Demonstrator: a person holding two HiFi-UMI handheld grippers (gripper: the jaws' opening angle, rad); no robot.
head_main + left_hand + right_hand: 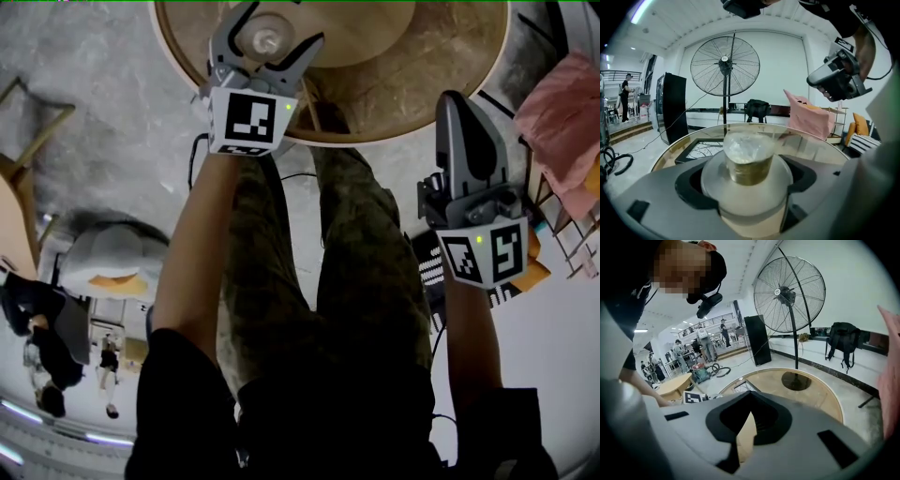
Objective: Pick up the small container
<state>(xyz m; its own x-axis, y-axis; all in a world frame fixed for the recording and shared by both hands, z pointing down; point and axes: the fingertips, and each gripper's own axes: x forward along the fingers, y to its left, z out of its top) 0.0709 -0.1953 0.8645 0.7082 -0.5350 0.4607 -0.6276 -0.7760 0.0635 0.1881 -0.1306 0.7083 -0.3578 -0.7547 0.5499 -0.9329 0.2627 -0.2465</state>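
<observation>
Clear small container (746,158) — round, crinkly-topped, upright

Round glass-topped table (422,75), small container (267,39) standing on it

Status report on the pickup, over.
Left gripper open, small container between jaws, ungripped. Right gripper shut, empty, off the round table. Nothing in the way.

small container (747,159): clear glossy plastic | table (441,66): glossy wood-coloured top | left gripper (278,26): matt grey plastic
</observation>
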